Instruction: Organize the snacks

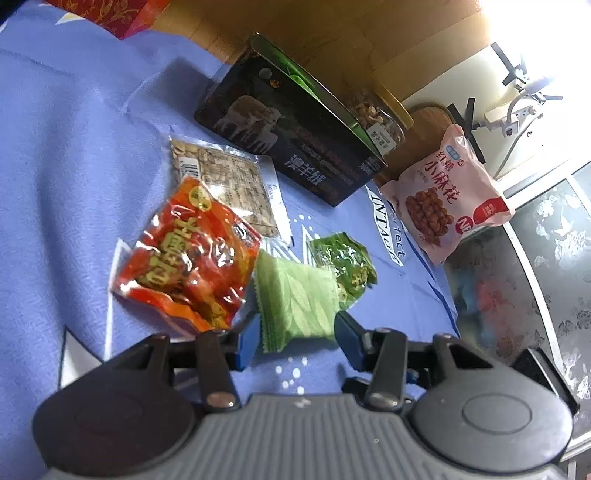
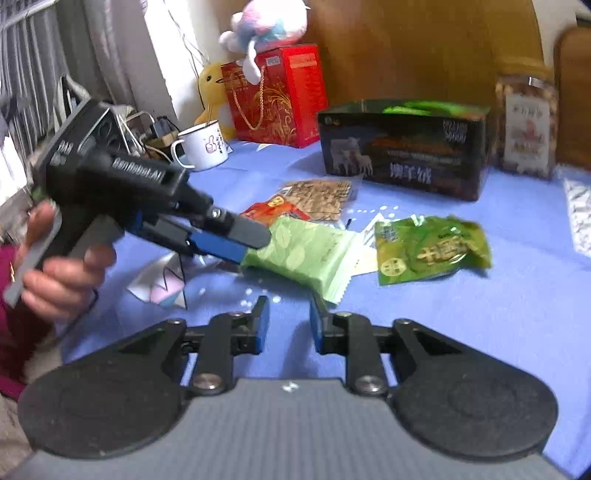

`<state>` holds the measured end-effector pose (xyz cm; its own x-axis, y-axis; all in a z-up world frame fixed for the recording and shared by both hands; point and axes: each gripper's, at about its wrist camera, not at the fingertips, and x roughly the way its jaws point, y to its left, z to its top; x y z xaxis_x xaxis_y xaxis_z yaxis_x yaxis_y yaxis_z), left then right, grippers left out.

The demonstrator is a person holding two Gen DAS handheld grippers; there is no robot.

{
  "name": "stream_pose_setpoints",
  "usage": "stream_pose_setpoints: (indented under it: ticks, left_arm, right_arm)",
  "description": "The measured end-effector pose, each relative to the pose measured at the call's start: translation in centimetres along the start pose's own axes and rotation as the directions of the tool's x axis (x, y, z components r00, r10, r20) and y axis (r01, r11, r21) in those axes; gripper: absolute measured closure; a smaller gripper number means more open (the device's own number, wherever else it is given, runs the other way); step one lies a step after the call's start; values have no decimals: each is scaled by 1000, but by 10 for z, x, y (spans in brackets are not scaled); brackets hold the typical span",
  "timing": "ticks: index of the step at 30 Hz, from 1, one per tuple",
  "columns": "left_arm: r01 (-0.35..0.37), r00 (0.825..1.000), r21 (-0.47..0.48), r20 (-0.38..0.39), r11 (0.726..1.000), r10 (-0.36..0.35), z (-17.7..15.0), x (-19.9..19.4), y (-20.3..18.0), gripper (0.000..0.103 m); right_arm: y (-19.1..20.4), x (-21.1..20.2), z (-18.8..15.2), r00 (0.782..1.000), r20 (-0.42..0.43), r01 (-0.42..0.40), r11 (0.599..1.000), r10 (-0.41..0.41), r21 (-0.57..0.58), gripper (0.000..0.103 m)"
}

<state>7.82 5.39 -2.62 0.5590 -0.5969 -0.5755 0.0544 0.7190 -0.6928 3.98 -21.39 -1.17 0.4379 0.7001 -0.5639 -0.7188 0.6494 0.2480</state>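
A light green snack packet (image 1: 299, 302) lies on the blue cloth (image 1: 74, 166). My left gripper (image 1: 295, 334) is open, its blue fingers on either side of the packet's near end; from the right wrist view its fingers (image 2: 236, 240) reach that packet (image 2: 306, 254). A red packet (image 1: 188, 254), a clear nut packet (image 1: 229, 184) and a dark green packet (image 1: 345, 267) lie around it. A pink bag (image 1: 447, 195) leans at the right. My right gripper (image 2: 288, 325) is open and empty, just short of the light green packet.
A black box with sheep (image 1: 291, 136) stands behind the snacks, a jar of nuts (image 1: 376, 114) beside it. In the right wrist view a red gift bag (image 2: 277, 96), plush toys (image 2: 266, 26) and a white mug (image 2: 201, 146) stand at the back left. A glass tabletop (image 1: 524, 277) borders the cloth.
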Motion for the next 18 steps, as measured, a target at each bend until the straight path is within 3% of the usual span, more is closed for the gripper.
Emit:
stream_pose_setpoints:
  ticks: [3,9,12,13,14,15,18]
  left_arm:
    - [-5,1000,19,4,1000,5,2,-3,-3,58]
    - [-24,1000,35,-18,999,24,4,7,-8,60]
    - [-40,999,77,-16,996,41,1,13,-12,74]
    - [-40,999,87,-20,995,42,1,15,-12,76]
    - [-14,999,85,-38,996,17,1,16,-12,77]
    - [-13,999,91,-39,996,16,1,16,-13,77]
    - [1,1000,127,-22,992,2,6,8,-18,77]
  right_arm:
    - [5,3,-2,997,7,77,994,-77,-76,64]
    - [-2,22,6,992,7,129,987,-129,-94,64]
    - [-5,30,8,992,7,123,989,-123,-87,64]
    - [-4,32,9,992,9,125,988,-124,-87,65]
    - [-3,33,10,993,9,122,989,-122,-86,77]
    - [-2,33,10,994,7,110,991,-109,-80,80]
    - [1,27,11,993,35,118,989,-115,-87,82]
